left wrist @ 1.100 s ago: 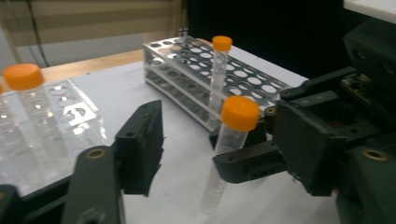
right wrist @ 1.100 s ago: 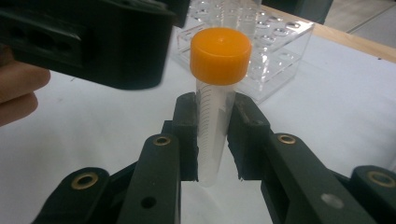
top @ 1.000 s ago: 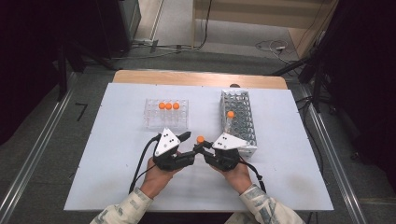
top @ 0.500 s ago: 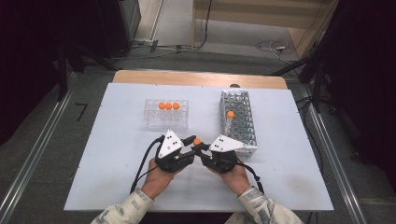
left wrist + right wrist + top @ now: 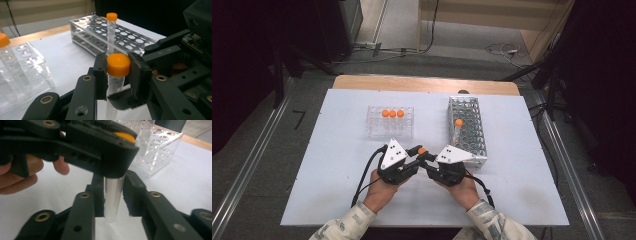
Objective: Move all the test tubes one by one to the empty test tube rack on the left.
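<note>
A clear tube with an orange cap (image 5: 419,150) stands upright between my two grippers at the middle of the table. My left gripper (image 5: 118,72) is shut on the cap (image 5: 118,65), and its jaws have just been closing. My right gripper (image 5: 113,195) faces it from the other side. Its jaws have just been opening, and the tube's clear body (image 5: 113,195) stands between its pads with a thin gap. In the high view the left gripper (image 5: 417,151) and right gripper (image 5: 425,157) meet tip to tip.
A clear rack (image 5: 389,129) holding three orange-capped tubes (image 5: 392,113) stands behind the left hand. A white perforated rack (image 5: 468,135) with one capped tube (image 5: 458,122) stands at the right, close to the right gripper. The table (image 5: 332,200) ends near the forearms.
The left gripper's jaws have drawn together onto the orange cap. Both hands have stayed in the same spot, and the tube has barely shifted.
</note>
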### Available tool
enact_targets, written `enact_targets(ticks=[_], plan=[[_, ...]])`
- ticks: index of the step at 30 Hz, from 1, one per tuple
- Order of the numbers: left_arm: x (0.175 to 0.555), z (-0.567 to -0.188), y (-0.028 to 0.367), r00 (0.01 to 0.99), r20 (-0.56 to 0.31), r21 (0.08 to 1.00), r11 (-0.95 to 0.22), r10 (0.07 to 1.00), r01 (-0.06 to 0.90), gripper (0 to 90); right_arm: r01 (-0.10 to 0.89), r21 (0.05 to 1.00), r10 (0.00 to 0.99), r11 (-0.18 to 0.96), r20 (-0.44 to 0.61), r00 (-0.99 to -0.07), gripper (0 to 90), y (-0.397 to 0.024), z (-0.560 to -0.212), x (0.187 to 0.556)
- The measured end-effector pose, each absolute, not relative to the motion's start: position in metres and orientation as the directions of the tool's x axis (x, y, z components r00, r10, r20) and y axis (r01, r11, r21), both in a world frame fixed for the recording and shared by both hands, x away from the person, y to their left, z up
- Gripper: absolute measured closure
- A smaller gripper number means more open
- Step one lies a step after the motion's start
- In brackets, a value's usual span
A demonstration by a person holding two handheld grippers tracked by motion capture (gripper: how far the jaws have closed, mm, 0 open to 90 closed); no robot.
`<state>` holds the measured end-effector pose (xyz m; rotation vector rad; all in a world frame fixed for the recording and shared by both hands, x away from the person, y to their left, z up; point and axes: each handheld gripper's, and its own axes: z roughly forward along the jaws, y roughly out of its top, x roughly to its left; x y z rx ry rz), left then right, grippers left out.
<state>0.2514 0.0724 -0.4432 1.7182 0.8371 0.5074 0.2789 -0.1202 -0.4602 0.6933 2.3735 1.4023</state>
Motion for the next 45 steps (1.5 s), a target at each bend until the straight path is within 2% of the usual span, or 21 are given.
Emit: enact_targets(ticks=[1,2,6,12,18,29,34,45], plan=[[0.252,-0.442,0.075,0.650,-0.077,0.951,-0.140,0.756,0.276,70.8,0.258,0.878,0.545,0.404,-0.004,-0.838,56.7,-0.121,-0.460,0.279],[0.253,-0.440,0.077,0.642,-0.083,0.953,-0.128,0.762,0.276,70.8,0.265,0.877,0.550,0.401,0.001,-0.835,54.5,-0.122,-0.459,0.280],[0.260,-0.437,0.091,0.596,-0.105,0.953,-0.091,0.796,0.289,70.8,0.272,0.880,0.561,0.389,0.008,-0.828,52.3,-0.126,-0.457,0.281],[0.270,-0.432,0.111,0.520,-0.112,0.950,-0.062,0.847,0.305,70.8,0.283,0.881,0.582,0.378,0.011,-0.813,43.7,-0.137,-0.451,0.282],[0.279,-0.418,0.134,0.436,-0.114,0.958,-0.017,0.893,0.285,70.8,0.289,0.888,0.616,0.357,0.009,-0.788,39.9,-0.156,-0.445,0.282],[0.308,-0.388,0.171,0.290,-0.087,0.973,0.019,0.953,0.230,70.8,0.313,0.893,0.660,0.324,0.024,-0.751,39.0,-0.177,-0.442,0.286],[0.323,-0.391,0.176,0.275,-0.109,0.971,0.044,0.955,0.233,70.8,0.315,0.891,0.662,0.326,0.022,-0.749,39.0,-0.176,-0.443,0.286],[0.341,-0.406,0.170,0.248,-0.069,0.964,0.001,0.966,0.264,70.7,0.319,0.892,0.666,0.319,0.028,-0.745,39.0,-0.179,-0.443,0.288]])
